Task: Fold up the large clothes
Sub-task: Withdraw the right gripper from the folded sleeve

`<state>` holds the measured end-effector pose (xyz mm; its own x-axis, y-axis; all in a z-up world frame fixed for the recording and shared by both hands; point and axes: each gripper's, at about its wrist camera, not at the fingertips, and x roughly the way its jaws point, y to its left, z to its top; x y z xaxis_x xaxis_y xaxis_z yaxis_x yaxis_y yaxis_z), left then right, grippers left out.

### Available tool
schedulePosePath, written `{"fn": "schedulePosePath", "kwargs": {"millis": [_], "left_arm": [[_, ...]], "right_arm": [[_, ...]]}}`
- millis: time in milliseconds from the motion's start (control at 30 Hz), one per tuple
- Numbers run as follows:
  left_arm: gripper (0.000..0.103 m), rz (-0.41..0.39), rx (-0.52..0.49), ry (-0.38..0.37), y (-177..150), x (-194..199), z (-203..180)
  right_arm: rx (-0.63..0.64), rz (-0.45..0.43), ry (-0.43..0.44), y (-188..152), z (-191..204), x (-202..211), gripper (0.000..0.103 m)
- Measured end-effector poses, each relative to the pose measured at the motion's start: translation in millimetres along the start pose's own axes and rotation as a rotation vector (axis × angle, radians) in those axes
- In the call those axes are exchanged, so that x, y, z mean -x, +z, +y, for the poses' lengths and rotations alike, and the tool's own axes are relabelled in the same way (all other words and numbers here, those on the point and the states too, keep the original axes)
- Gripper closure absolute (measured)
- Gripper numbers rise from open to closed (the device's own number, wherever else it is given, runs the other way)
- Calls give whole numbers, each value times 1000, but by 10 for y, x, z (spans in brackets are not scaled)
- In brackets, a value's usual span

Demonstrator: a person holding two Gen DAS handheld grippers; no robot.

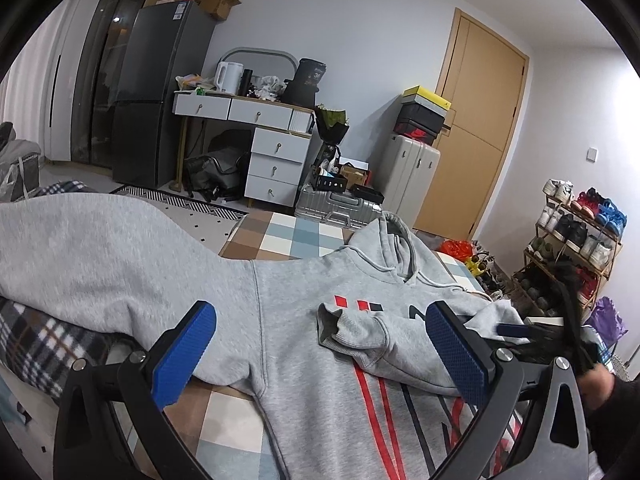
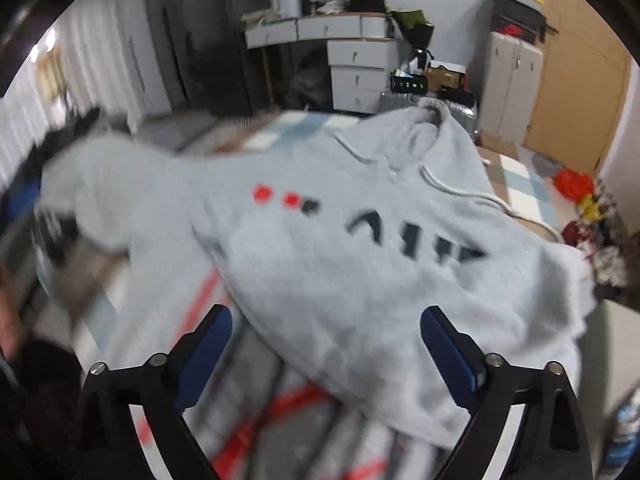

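Hoodie [image 1: 312,360] lies face up on the bed [image 1: 280,236], filling the lower centre of the left view. One sleeve [image 1: 384,340] is folded across the chest; the other sleeve [image 1: 100,256] is spread toward the left edge.

My left hand-held gripper [image 1: 320,360] is released, nothing between the blue pads [image 1: 184,356]. My right hand-held gripper [image 2: 326,356] is also spread wide over the hem, holding nothing; that view is blurred.

Risks, as I judge them:
- folded sleeve may slide off if I drag the body.
- a shallow pinch on the spread sleeve could slip.
- drawstring [image 2: 460,192] may catch.
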<state>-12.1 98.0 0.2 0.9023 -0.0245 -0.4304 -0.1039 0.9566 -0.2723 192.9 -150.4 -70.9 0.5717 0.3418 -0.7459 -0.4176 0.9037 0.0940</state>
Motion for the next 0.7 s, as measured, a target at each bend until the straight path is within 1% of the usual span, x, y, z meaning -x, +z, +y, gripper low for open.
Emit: {"fn": "schedulePosePath", "kwargs": {"millis": [100,133,200,267,300,333,367,400,433,467,500,600,633,667,700], "left_arm": [[1,-2,-1,7,0,7,10],[1,-4,2,8,6,14,23],[1,-11,14,5,25,23,53],[1,-15,27,2,43,33,92],[1,-15,31,0,55,26,104],[1,-15,39,-1,63,26,124],[1,-14,47,-3,72,20,142],[1,-12,52,-6,78,11,153],[1,-10,59,-8,83,6,170],[1,-9,64,-10,87,0,177],[1,-7,70,-13,91,-3,189],[1,-6,85,-18,98,-13,205],[1,-5,90,-19,99,-19,208],[1,-3,93,-19,98,-25,213],[1,0,95,-20,94,-31,218]], "right_arm": [[-34,60,74,189,136,-432,5],[-23,67,87,194,239,-500,5],[54,81,97,253,556,-743,5],[131,84,64,213,887,-830,6],[178,97,35,244,1038,-972,7],[197,97,23,250,1123,-1050,9],[206,103,9,268,1187,-1146,19],[196,123,-6,281,1214,-1247,40],[178,142,-16,288,1207,-1313,56],[146,150,-26,319,1198,-1381,81],[135,125,-41,332,1184,-1365,92],[131,-25,-32,431,1219,-1193,93],[134,-59,-20,456,1249,-1146,93],[139,-63,13,483,1283,-1138,93],[151,-46,46,470,1336,-1174,93]]}}
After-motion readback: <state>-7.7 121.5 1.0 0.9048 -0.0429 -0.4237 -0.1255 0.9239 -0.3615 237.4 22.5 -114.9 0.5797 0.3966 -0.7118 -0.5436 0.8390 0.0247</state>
